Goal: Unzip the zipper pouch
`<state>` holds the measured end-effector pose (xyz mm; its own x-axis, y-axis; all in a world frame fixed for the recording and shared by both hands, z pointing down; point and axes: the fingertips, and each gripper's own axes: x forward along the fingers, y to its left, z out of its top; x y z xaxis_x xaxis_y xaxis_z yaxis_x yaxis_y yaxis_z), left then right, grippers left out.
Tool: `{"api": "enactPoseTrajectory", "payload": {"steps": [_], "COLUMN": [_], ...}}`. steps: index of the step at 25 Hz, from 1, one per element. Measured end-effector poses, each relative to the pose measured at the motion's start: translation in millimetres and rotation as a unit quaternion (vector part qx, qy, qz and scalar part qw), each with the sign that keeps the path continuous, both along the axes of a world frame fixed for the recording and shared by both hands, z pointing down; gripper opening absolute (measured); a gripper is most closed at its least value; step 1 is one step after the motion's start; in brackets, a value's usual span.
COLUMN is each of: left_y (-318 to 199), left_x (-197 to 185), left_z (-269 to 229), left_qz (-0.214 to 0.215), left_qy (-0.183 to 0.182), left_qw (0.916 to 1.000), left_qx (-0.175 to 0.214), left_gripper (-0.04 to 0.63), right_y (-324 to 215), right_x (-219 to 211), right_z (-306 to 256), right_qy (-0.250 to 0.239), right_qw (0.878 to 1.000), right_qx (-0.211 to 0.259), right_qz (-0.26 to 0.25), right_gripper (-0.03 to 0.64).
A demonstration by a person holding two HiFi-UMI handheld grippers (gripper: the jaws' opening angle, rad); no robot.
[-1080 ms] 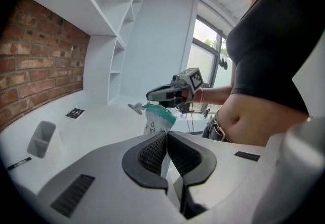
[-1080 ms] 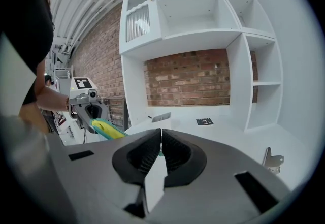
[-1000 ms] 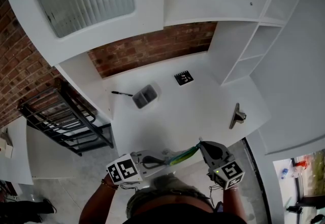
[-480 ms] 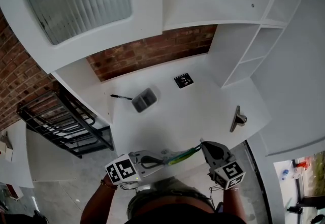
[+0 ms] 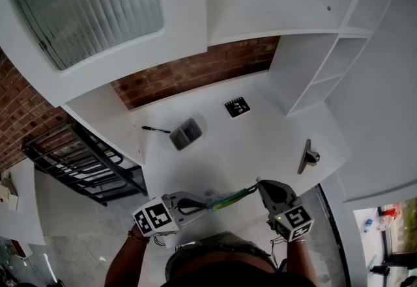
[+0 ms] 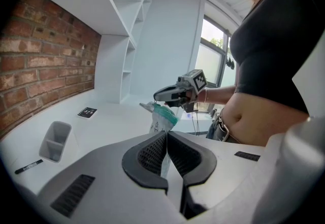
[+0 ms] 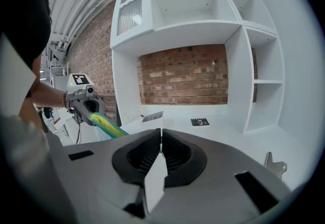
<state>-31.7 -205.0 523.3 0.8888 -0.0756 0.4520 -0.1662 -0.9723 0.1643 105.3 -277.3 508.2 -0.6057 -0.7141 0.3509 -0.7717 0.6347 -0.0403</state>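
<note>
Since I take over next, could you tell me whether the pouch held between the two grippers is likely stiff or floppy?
Probably floppy: the pouch hangs in soft folds below the right gripper. Likely light: edge pinches by that gripper and the left gripper hold it in the air. It may sag if one end is let go.

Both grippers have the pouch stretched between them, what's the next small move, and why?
Probably hold the left gripper fixed and draw the right gripper away along the pouch: both are shut on its opposite ends, and it spans taut between them above the desk's near edge.
</note>
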Motion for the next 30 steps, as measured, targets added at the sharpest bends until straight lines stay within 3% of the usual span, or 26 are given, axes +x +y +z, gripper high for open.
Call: {"api": "enactPoseTrajectory", "payload": {"steps": [9, 13, 15, 30], "left_y": [-34, -44, -52, -157], "left_x": [6, 4, 2, -16], "left_z": [-19, -20, -20, -30], "left_qz": [-0.005, 0.004, 0.002, -0.061], "left_qy": [0.018, 0.005, 0.000, -0.039], "left_qw": [0.9991, 0.9987, 0.9985, 0.9885], "left_qx": [0.037, 0.050, 0.054, 0.132], "left_gripper": [0.008, 0.008, 0.008, 0.008], "right_y": [-22, -26, -28, -34], "right_x": [2, 0, -1, -14], "right_z": [11, 13, 14, 25], "right_qy": [-0.031, -0.040, -0.050, -0.029], "right_qw": [0.999, 0.999, 0.998, 0.999], "right_qx": [-0.018, -0.024, -0.031, -0.045], "right_qz": [0.017, 0.016, 0.017, -0.002], "right_gripper": [0.011, 0.032, 0.114, 0.114]}}
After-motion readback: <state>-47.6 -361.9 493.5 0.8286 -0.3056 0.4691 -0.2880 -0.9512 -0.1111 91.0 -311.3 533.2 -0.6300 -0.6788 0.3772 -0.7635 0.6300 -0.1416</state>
